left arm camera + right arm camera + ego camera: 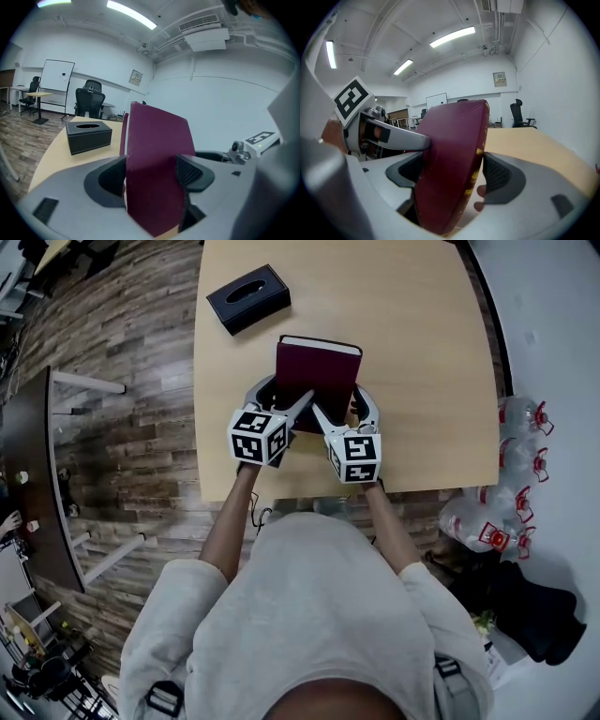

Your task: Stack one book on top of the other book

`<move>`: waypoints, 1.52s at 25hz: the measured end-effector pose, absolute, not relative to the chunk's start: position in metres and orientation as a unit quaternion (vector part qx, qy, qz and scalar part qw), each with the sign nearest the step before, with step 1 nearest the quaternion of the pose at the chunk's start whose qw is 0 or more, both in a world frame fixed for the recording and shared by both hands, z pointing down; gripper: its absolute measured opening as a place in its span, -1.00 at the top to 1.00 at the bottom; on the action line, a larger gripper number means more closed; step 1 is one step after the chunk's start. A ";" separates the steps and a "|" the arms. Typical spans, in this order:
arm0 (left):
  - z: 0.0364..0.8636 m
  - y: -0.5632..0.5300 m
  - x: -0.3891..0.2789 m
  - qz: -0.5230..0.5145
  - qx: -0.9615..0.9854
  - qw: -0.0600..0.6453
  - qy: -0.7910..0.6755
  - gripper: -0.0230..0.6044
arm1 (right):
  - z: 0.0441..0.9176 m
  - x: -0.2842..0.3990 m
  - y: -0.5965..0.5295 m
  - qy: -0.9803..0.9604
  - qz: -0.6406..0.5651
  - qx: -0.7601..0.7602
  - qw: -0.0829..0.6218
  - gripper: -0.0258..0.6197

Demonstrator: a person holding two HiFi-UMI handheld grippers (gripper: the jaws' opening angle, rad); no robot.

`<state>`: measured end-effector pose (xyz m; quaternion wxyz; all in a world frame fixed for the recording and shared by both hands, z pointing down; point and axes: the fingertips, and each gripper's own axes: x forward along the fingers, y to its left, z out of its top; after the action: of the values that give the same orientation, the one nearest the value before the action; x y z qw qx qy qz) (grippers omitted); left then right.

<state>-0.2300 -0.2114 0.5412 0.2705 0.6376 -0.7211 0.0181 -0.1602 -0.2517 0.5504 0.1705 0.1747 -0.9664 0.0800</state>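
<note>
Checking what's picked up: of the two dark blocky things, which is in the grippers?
The maroon book, clamped by both the left gripper and the right gripper. The black tissue box sits apart on the table, untouched.

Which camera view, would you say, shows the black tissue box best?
The left gripper view: the tissue box is large, unblocked, showing side and slotted top. The head view shows the tissue box smaller, from above; the right gripper view misses it.

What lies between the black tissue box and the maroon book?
Only bare tabletop separates the tissue box from the maroon book, as the head view shows.
</note>
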 end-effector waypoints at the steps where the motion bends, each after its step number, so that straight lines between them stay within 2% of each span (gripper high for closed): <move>1: 0.541 -0.207 -0.234 0.016 0.634 0.271 -0.725 -0.16 | 0.550 -0.165 -0.248 -0.967 0.079 0.169 0.171 -0.31; 38: 0.595 -0.220 -0.263 0.022 0.609 0.356 -0.708 -0.16 | 0.604 -0.193 -0.262 -0.946 0.154 0.142 0.246 -0.32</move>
<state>-0.2630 -0.2198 0.5950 0.3559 0.6092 -0.7083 0.0216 -0.1935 -0.2620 0.6041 0.2463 0.1420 -0.9463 0.1540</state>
